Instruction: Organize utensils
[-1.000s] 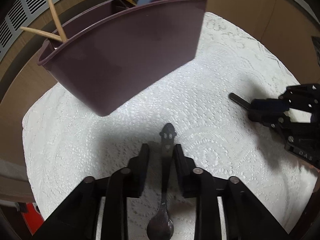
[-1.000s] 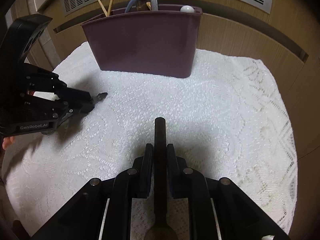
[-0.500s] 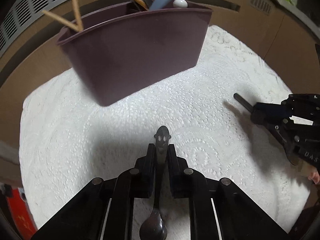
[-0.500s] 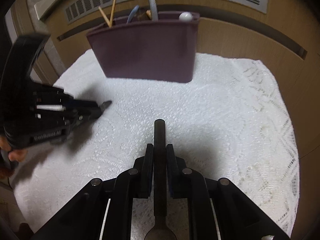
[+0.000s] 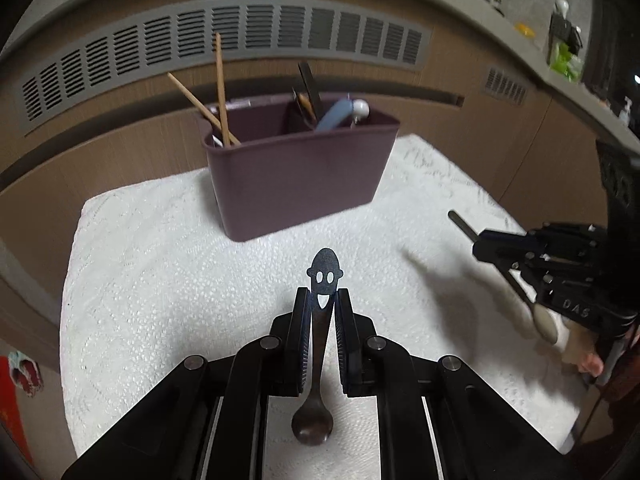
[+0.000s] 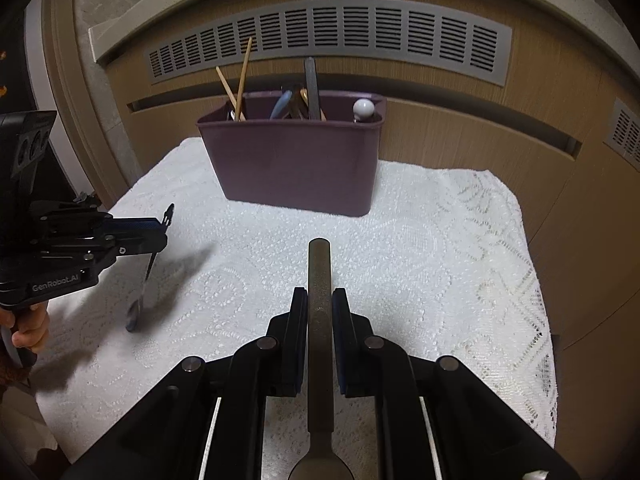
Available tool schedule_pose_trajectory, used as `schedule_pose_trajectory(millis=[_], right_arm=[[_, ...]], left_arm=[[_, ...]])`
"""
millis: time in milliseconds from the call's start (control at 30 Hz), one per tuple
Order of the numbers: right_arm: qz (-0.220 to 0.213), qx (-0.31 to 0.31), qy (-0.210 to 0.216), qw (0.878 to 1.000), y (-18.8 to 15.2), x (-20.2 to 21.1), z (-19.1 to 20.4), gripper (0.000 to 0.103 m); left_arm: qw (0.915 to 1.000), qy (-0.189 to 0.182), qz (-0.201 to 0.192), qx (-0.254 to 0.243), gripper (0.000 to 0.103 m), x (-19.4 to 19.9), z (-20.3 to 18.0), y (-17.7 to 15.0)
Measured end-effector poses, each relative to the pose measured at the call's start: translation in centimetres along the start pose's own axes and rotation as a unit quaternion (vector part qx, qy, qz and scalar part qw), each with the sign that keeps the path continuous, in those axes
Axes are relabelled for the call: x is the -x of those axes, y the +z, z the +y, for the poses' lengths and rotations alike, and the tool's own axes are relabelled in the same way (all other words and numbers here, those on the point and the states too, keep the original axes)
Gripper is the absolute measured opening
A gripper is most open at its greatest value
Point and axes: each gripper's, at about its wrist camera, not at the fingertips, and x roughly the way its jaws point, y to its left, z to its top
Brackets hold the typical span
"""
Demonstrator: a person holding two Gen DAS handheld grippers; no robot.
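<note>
above the white cloth (image 6: 440, 240), left gripper (image 5: 322, 312) grasps a smiley spoon (image 5: 320, 320), right gripper (image 6: 320, 312) a plain-handled utensil (image 6: 319, 288); neither yet in the half-filled caddy (image 5: 296, 184).

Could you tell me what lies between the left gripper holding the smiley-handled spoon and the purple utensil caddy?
Only bare white lace cloth lies between the left gripper and the caddy, as the left wrist view shows.
</note>
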Motion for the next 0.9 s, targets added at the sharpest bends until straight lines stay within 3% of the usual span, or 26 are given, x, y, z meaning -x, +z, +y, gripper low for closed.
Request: schedule_pose_trajectory(millis=[233,267,533,633,900], right_arm=[[-0.018,-0.004,-0.004,1.0,0.5,1.2,0.0,0.012],[-0.019,-0.006,-0.004,1.0,0.5,1.3,0.0,0.012],[-0.06,-0.001,-0.003,0.998,2.4,3.0,0.2,0.012],[-0.054,0.012,-0.01,0.998,2.6,2.7,0.4,0.012],[0.007,-0.012,-0.029,0.999,0.2,-0.7,-1.3,0.012]], left_arm=[[0.9989,-0.006,-0.039,0.025,0.011,2.9,1.0,0.5],[0.9987,-0.006,-0.043,0.027,0.0,3.3,1.1,0.6],[0.9956,-0.008,-0.089,0.031,0.0,5.7,1.3,2.7],[0.9975,0.004,-0.064,0.031,0.0,4.4,1.5,2.6],[0.9945,-0.026,0.042,0.092,0.001,-2.0,3.1,-0.3]])
